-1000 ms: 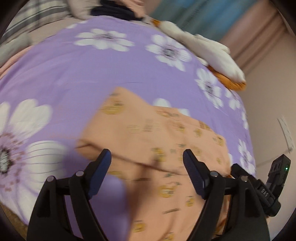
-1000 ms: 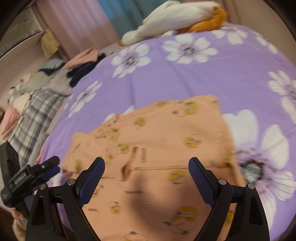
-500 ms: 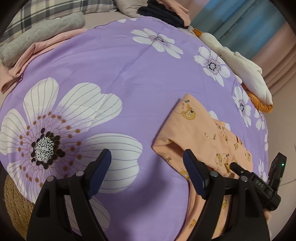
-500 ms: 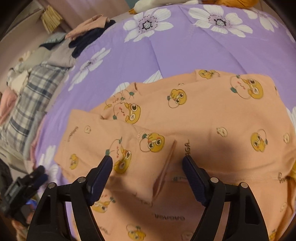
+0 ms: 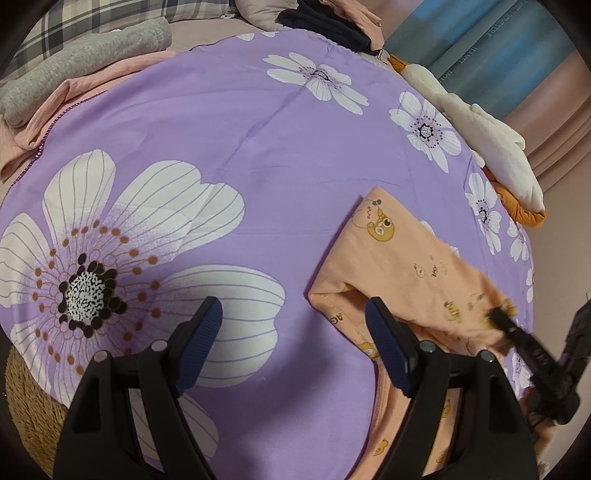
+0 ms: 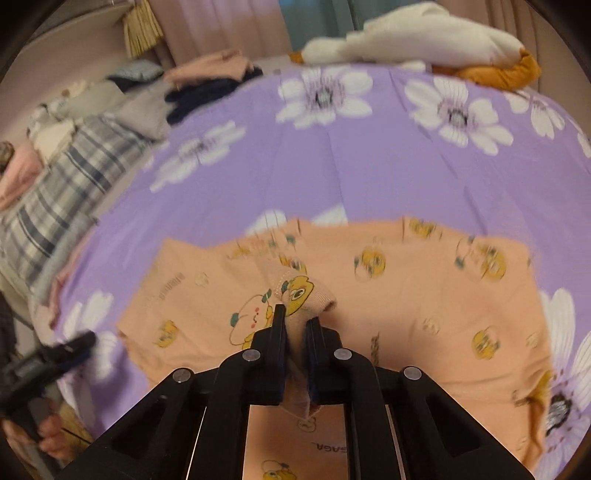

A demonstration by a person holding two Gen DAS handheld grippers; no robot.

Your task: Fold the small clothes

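Observation:
A small orange garment point(image 6: 406, 295) printed with yellow cartoon animals lies spread on the purple flowered bedspread point(image 5: 221, 129). My right gripper point(image 6: 295, 314) has its jaws closing, and its pads pinch a raised fold of the garment near the middle. In the left wrist view the garment point(image 5: 399, 266) lies at the right, with one corner folded over. My left gripper point(image 5: 291, 306) stands open above the bare bedspread, nothing between its fingers, and its right finger is close to the garment's left edge. The right gripper point(image 5: 517, 339) shows blurred at that view's right.
A white and orange plush toy point(image 6: 406, 40) lies along the far edge of the bed. Grey and pink folded clothes point(image 5: 92, 55), dark clothes point(image 5: 325, 22) and plaid bedding point(image 6: 66, 184) sit at the far left. A woven mat point(image 5: 26, 398) shows below the bed's near edge.
The right jaws went from wide open to pinching a fold of the orange garment. The left gripper swung left off the garment a second ago, then stayed still.

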